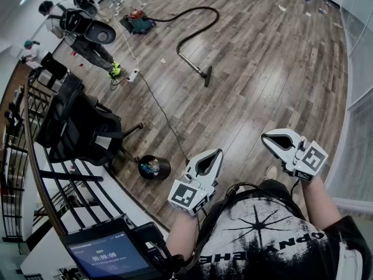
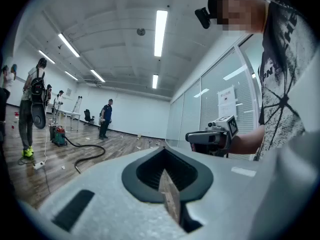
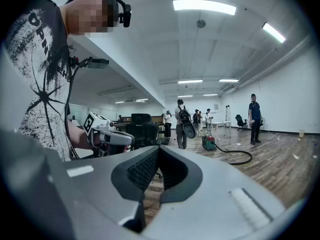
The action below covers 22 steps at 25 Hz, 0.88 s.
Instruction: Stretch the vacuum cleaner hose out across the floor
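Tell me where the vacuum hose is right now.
In the head view the hose lies curved on the floor at top centre, between the vacuum cleaner and its nozzle.

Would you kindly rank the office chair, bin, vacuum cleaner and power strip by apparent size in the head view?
1. Office chair.
2. Bin and vacuum cleaner: alike, though the latter stands farther off.
3. Power strip.

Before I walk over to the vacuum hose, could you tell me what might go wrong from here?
1. A black cable runs over the floor near your way to the hose; you could trip on it.
2. A person bends close by the vacuum cleaner; a pulled hose might sweep toward them or drag the machine.
3. The left tool and right tool are shut and empty, so they must open before gripping.
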Tool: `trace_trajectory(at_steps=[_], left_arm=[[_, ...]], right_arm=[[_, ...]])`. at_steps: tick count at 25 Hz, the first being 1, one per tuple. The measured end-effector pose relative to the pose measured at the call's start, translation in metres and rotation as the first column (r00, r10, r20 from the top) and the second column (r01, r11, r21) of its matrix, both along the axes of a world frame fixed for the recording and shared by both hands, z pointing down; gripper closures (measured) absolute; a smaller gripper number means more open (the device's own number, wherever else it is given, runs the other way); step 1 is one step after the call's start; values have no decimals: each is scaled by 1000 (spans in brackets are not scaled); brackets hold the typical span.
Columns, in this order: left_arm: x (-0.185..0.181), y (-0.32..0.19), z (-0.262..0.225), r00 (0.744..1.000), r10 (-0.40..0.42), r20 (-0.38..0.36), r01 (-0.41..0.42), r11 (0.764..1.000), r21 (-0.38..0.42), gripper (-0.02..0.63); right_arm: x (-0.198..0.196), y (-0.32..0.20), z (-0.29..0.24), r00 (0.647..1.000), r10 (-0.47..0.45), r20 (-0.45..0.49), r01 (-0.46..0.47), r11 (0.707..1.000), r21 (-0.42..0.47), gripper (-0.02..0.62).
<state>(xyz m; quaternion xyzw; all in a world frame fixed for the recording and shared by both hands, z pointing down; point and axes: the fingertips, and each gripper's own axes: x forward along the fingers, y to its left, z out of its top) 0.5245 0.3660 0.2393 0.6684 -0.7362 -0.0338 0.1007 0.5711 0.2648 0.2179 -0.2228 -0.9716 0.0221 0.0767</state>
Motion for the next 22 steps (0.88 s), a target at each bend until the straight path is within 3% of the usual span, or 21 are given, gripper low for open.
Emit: trace_trajectory(at_steps=[22], left_arm=[[12, 8, 6, 1000, 0, -10, 0, 1000, 7, 607]], right_arm=[[2, 26, 12, 997, -72, 24, 73, 997, -33, 588]])
